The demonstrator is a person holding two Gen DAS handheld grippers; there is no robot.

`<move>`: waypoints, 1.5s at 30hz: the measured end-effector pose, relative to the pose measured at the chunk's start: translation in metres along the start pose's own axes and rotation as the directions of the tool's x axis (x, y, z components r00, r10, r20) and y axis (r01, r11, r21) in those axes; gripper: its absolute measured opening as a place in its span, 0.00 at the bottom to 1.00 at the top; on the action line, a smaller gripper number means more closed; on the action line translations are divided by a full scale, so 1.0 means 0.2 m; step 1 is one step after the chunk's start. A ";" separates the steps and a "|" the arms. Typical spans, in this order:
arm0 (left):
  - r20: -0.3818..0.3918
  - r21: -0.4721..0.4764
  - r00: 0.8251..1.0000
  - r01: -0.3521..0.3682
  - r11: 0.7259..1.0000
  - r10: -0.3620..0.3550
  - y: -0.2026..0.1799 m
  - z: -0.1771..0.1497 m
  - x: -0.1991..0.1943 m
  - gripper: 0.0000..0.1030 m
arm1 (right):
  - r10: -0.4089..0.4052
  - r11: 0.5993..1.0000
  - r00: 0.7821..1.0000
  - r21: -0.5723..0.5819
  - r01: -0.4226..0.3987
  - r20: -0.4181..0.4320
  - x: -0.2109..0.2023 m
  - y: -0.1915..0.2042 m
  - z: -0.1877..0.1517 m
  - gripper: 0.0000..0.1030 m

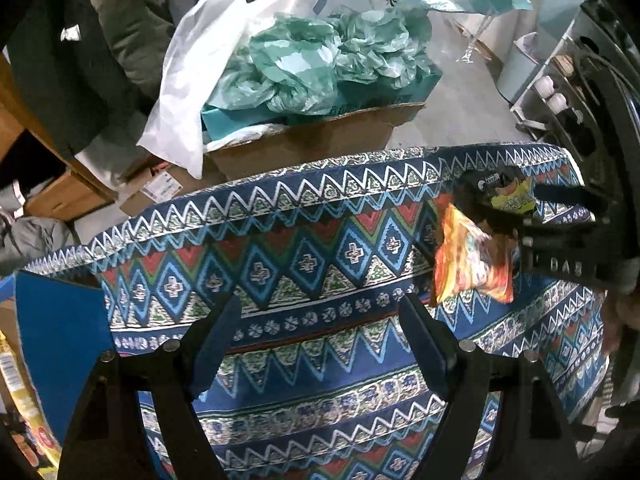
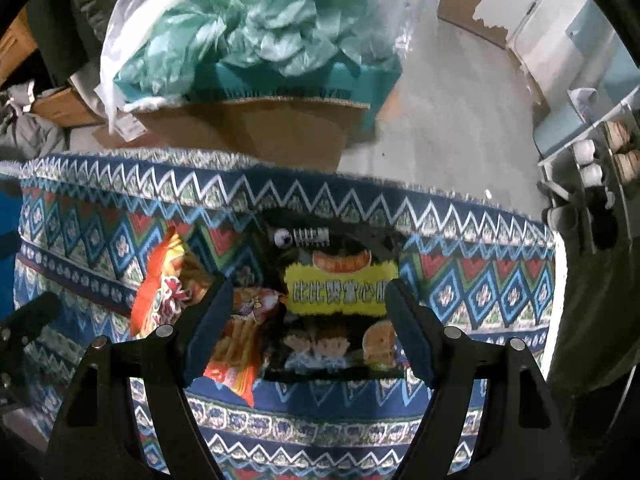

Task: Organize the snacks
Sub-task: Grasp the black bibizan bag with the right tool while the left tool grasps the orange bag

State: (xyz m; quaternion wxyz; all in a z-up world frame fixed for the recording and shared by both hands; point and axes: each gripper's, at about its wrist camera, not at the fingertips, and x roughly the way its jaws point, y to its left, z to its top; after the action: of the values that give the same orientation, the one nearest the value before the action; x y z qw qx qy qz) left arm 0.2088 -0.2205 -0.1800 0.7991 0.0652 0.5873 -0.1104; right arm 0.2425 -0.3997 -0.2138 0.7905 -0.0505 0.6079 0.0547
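Black snack bag [image 2: 340,300] lies flat on the patterned cloth surface [image 2: 480,280], printed top toward the far edge, long axis running near to far. Right gripper [image 2: 308,328] hovers over it, jaws spread, not touching. An orange snack packet [image 2: 160,292] lies just left, tilted. Left gripper [image 1: 316,340], jaws spread, holds nothing above bare cloth. A cardboard box [image 2: 260,132] stands beyond the far edge.

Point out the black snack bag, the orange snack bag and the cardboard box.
black snack bag [image 2: 340,292]: right wrist view, on its yellow label.
orange snack bag [image 2: 160,292]: right wrist view, on its front face.
cardboard box [image 2: 256,128]: right wrist view, on its brown front wall.
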 end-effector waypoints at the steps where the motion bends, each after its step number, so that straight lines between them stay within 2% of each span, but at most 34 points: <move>1: -0.004 -0.003 1.000 0.003 1.000 -0.003 -0.01 0.00 0.01 0.80 | 0.003 1.000 1.000 0.001 -0.003 -0.012 0.01 0.00 -0.02 0.75; 10: -0.018 -0.012 0.999 0.030 0.999 -0.031 -0.08 -0.02 0.04 0.80 | 0.010 1.000 0.994 0.013 -0.009 -0.107 0.02 0.05 -0.16 0.75; 13: -0.020 -0.014 0.999 0.031 0.999 -0.031 -0.10 -0.03 0.04 0.80 | -0.019 0.999 0.997 0.031 0.021 -0.071 0.00 0.02 -0.15 0.75; 17: -0.027 -0.035 0.999 0.046 0.998 -0.047 -0.11 -0.03 0.05 0.80 | 0.006 0.998 0.999 0.067 -0.003 -0.050 0.03 -0.05 -0.09 0.75; 26: -0.059 -0.063 0.996 0.061 0.996 -0.065 -0.17 0.00 0.10 0.80 | 0.003 0.999 0.996 0.041 0.000 -0.092 0.17 -0.08 -0.08 0.75; 29: -0.065 -0.068 0.995 0.069 0.995 -0.073 -0.20 0.00 0.10 0.80 | -0.004 1.000 0.995 0.019 0.006 -0.100 0.19 -0.08 -0.10 0.68; 32: -0.070 -0.064 0.995 0.071 0.995 -0.075 -0.23 0.01 0.11 0.80 | -0.002 1.000 0.995 0.007 0.003 -0.098 0.17 -0.10 -0.12 0.59; 39: -0.077 -0.086 0.992 0.096 0.992 -0.103 -0.32 0.02 0.11 0.80 | -0.073 0.996 0.994 -0.058 0.068 -0.081 0.06 -0.17 -0.20 0.58; 41: -0.078 -0.098 0.991 0.103 0.990 -0.111 -0.34 0.03 0.11 0.84 | -0.111 0.991 0.991 -0.078 0.105 -0.071 0.01 -0.20 -0.22 0.58; 45: -0.088 -0.142 0.987 0.120 0.983 -0.134 -0.37 0.04 0.15 0.84 | -0.121 0.991 0.990 -0.071 0.116 -0.067 -0.08 -0.27 -0.28 0.58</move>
State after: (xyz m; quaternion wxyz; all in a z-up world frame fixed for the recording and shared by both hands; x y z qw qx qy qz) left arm 0.2061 -0.2968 -0.2045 0.7634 -0.0218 0.6348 -0.1174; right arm 0.1937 -0.4625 -0.2111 0.7682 -0.1150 0.6293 0.0261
